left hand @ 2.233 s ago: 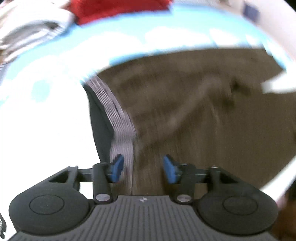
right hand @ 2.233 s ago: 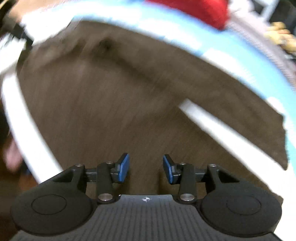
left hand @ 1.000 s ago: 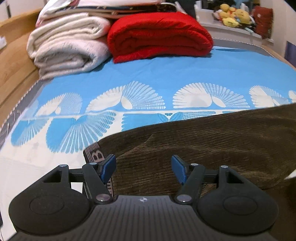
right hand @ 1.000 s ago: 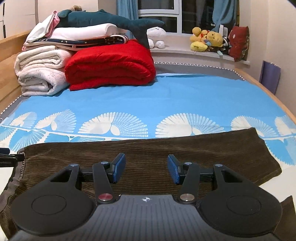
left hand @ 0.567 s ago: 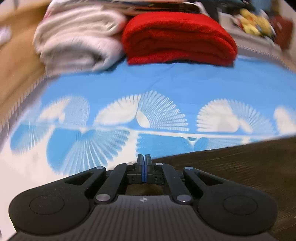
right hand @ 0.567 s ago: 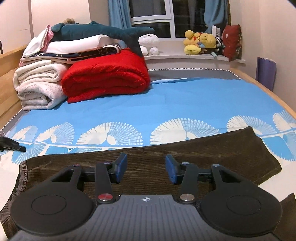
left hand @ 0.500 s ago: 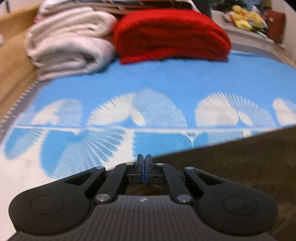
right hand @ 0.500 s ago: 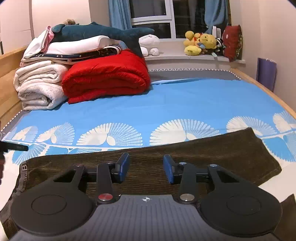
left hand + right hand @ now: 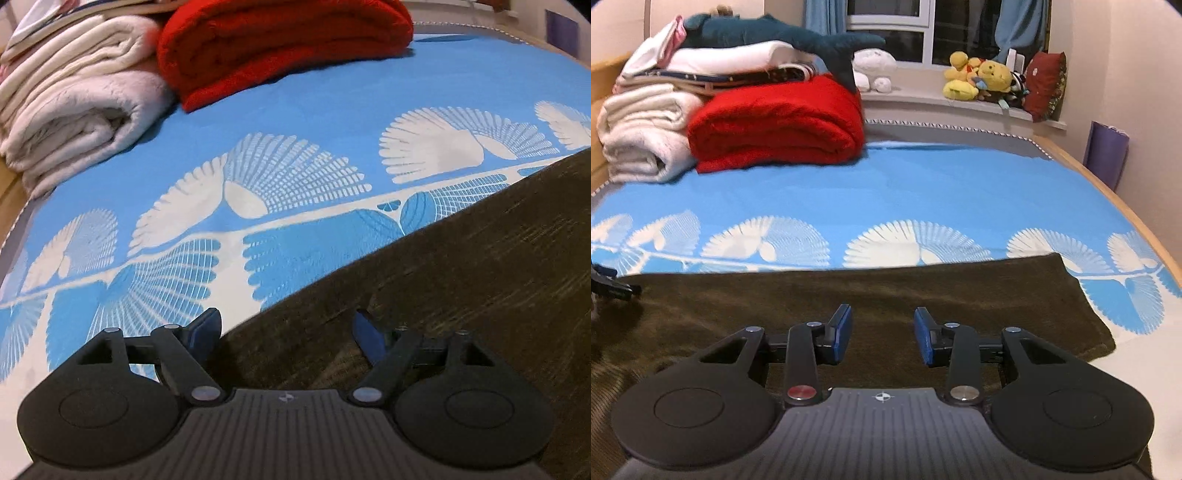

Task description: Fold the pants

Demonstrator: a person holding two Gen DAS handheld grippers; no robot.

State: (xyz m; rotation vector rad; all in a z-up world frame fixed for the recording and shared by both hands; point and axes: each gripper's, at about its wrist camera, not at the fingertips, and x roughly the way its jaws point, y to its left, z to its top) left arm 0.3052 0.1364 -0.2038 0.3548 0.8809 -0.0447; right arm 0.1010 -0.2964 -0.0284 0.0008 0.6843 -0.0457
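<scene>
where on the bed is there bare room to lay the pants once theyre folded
Bare blue sheet runs between the brown pants and the red blanket, out to the right bed edge. The far left corner is crowded with the white blankets.

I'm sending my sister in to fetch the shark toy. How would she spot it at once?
Start at the bed and look to its far left corner, where folded bedding is stacked beside a red blanket. The shark toy lies on top of that stack, tail toward the window: the only dark blue-grey thing among white and red.
</scene>
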